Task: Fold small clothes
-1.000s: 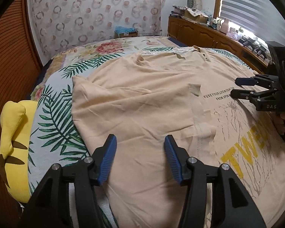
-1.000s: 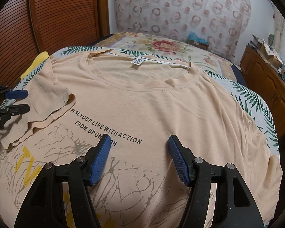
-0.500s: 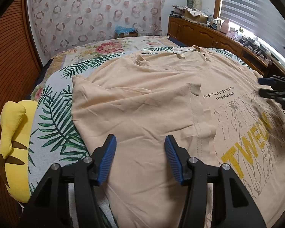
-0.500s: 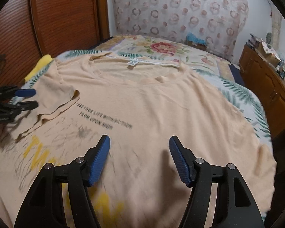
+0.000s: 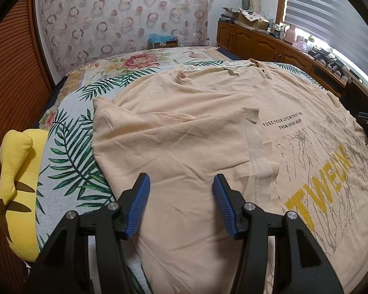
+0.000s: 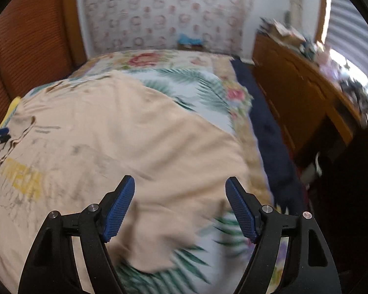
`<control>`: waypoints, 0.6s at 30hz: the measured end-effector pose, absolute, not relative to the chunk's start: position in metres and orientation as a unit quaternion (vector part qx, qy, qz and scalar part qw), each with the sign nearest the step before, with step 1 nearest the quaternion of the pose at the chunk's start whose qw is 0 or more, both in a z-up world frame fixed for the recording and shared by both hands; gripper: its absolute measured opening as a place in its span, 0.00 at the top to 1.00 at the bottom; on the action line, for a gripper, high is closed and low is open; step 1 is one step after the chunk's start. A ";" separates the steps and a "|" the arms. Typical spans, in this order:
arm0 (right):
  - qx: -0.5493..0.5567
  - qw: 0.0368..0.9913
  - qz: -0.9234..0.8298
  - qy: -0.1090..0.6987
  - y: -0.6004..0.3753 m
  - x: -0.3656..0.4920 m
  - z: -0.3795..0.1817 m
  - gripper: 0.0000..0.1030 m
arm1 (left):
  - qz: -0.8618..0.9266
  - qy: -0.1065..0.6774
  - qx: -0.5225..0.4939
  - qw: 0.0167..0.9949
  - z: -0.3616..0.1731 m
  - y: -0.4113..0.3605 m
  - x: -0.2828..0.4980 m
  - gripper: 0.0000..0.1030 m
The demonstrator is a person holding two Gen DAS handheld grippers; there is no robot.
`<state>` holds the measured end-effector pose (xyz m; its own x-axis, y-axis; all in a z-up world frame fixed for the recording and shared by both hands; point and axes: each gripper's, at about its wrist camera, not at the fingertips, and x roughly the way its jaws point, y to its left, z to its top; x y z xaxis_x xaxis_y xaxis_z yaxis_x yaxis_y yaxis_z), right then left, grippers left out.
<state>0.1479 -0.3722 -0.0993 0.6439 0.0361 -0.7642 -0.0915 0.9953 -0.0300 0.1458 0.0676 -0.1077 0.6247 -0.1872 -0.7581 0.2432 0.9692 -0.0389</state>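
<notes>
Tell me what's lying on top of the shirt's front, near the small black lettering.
One sleeve is folded over the peach T-shirt, its hem beside the black lettering. Whatever print lies under that flap is hidden.

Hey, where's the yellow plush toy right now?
The yellow plush toy sits at the far left of the left wrist view, on the bed's edge beside the leaf-print bedspread, left of the T-shirt.

A leaf-print bed (image 5: pixel 68 152) carries a peach T-shirt (image 5: pixel 184 147) ahead of the tool, a yellow plush (image 5: pixel 19 183) left of it.
</notes>
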 end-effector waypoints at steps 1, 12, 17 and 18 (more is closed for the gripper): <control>-0.029 0.905 0.031 0.424 -0.377 0.147 -0.101 0.24 | -0.120 0.416 0.033 0.901 -0.108 0.068 0.146 0.48; -0.018 0.899 0.023 0.436 -0.390 0.153 -0.117 0.41 | -0.120 0.417 0.034 0.900 -0.108 0.068 0.145 0.48; -0.048 0.905 0.018 0.422 -0.389 0.150 -0.116 0.85 | -0.120 0.416 0.034 0.901 -0.108 0.068 0.146 0.48; -0.050 0.905 0.021 0.421 -0.389 0.149 -0.116 0.89 | -0.120 0.416 0.034 0.901 -0.107 0.068 0.146 0.48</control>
